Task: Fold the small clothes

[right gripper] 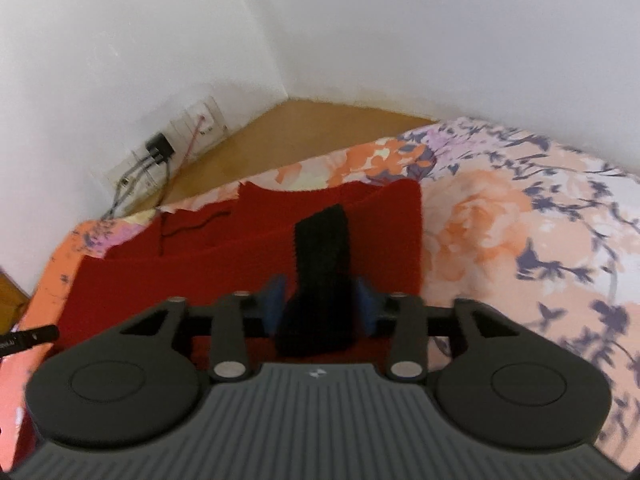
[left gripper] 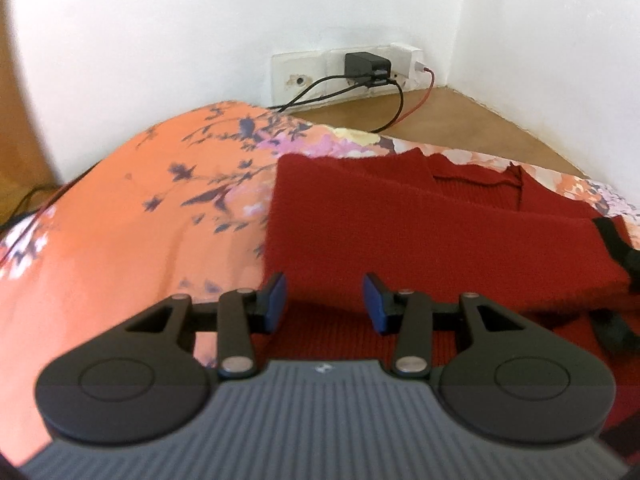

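One red garment, one black piece (between right fingers).

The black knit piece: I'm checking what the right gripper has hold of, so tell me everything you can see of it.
The black knit piece is a narrow band of coarse, ribbed-looking knit. Its near end sits between the blue pads of the right gripper, which close against its sides. From there it runs away from the camera, over the red knit garment spread on the floral bed sheet. Its far end is cut square. In the left wrist view a dark strip at the garment's right edge is probably the same piece.
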Demonstrator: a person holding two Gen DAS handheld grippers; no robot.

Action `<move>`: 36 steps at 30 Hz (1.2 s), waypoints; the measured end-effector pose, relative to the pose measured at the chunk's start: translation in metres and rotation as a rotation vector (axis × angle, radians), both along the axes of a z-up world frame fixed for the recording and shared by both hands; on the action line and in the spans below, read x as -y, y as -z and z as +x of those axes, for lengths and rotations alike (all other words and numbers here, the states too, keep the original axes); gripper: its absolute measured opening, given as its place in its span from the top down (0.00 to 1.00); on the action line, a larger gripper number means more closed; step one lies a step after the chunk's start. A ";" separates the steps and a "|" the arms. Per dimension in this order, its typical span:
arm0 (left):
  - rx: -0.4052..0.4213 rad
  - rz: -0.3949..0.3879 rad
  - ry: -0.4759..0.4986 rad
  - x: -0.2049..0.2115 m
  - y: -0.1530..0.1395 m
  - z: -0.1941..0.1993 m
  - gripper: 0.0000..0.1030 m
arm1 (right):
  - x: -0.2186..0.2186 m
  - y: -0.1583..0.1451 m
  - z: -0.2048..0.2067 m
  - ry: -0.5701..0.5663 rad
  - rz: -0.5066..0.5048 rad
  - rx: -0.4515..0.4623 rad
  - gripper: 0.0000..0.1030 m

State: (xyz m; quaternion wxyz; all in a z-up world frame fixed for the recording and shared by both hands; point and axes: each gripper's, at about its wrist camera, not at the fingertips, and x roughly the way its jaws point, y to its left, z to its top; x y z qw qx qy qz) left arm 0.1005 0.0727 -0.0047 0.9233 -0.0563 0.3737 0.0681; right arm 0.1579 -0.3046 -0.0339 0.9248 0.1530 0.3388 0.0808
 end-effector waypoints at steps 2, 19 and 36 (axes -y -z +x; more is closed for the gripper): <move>-0.001 -0.011 -0.003 -0.005 -0.004 -0.015 0.57 | 0.004 -0.007 -0.023 -0.003 0.010 0.023 0.35; -0.088 -0.033 -0.009 -0.063 0.001 -0.122 0.57 | 0.002 -0.003 -0.195 0.186 0.013 -0.037 0.18; -0.141 -0.174 0.080 -0.077 0.018 -0.163 0.57 | -0.013 0.014 -0.275 0.244 -0.080 -0.049 0.09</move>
